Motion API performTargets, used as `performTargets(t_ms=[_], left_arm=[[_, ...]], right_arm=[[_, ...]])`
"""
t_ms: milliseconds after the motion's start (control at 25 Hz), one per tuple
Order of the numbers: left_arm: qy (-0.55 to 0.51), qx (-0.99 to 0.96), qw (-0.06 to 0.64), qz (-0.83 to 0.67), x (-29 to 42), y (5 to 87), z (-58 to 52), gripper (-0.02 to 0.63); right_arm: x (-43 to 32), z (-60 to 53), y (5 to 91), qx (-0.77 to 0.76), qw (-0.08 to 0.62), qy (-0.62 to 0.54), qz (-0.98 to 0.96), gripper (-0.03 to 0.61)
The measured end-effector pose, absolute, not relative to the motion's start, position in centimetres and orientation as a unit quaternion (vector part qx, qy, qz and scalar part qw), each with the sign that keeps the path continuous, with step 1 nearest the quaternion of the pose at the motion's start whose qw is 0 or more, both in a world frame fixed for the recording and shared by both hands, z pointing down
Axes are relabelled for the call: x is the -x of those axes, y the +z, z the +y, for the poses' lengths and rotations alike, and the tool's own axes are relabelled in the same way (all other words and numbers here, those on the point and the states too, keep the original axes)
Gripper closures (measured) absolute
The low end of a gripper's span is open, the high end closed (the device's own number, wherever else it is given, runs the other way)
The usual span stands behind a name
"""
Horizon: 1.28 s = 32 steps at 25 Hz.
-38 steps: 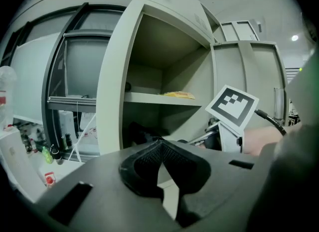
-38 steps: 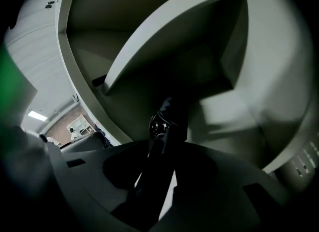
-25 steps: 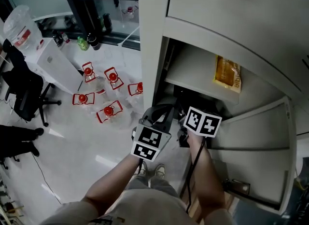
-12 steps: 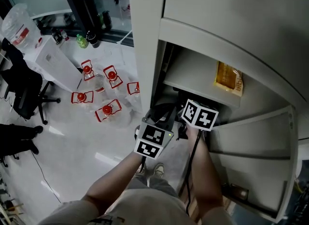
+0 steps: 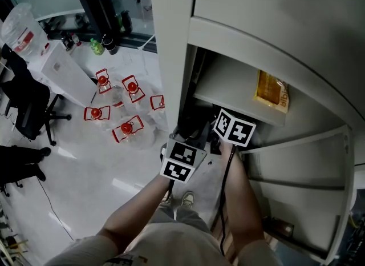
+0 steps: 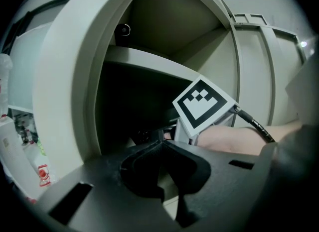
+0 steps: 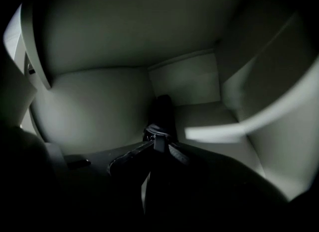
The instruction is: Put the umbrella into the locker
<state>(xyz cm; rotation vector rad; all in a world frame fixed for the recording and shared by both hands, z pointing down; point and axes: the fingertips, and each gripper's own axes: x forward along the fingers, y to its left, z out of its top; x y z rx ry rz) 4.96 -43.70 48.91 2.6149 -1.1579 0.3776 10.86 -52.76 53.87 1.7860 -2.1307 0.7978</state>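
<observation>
The black folded umbrella (image 7: 162, 112) lies on the floor of the locker's (image 5: 171, 59) lower compartment and points away from me. My right gripper (image 7: 158, 144) reaches into that compartment. Its jaws have just been closing, and they are shut on the umbrella's near end. In the head view only its marker cube (image 5: 234, 128) shows at the locker's mouth. My left gripper (image 6: 162, 142) hovers just outside the opening, to the left of the right one, with its tips together and nothing between them. Its marker cube (image 5: 181, 163) sits below the locker's edge.
A yellow packet (image 5: 271, 91) lies on the shelf above the compartment. The locker door (image 5: 296, 168) stands open to the right. Several red-capped water bottles (image 5: 128, 128) stand on the floor at the left, near a black office chair (image 5: 28, 108) and a white box (image 5: 63, 68).
Both marker cubes have shifted a little up the picture towards the locker's mouth. The right one has gone further in.
</observation>
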Motion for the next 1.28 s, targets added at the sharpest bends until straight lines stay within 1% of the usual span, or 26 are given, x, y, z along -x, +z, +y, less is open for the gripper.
performTargets(t_ms=[120,320,680,880,1080,1280], left_arm=[[0.129,-0.900,0.128,-0.397,-4.8,48.7,-43.6,0.606],[0.130,-0.902,0.126,-0.393,-4.7,48.4,-43.0,0.606],[0.131,-0.904,0.116,-0.391,-4.4,47.6,-41.5,0.606],[0.123,-0.905,0.105,-0.394,-4.2,46.0,-40.7,0.606],[0.117,-0.906,0.090,-0.398,-3.9,44.2,-39.5,0.606],[0.108,-0.906,0.075,-0.403,-3.3,42.2,-37.9,0.606]], right_arm=[[-10.5,-52.8,53.9,-0.604,0.127,0.263,-0.742,0.522],[-10.8,-52.0,54.0,-0.610,0.117,0.259,-0.740,0.480],[-11.4,-48.8,52.7,-0.622,0.116,0.233,-0.739,0.480],[-11.5,-47.1,49.4,-0.629,0.100,0.187,-0.748,0.503],[-11.1,-44.1,46.2,-0.630,0.079,0.163,-0.755,0.538],[-10.9,-41.3,42.7,-0.629,0.063,0.133,-0.763,0.545]])
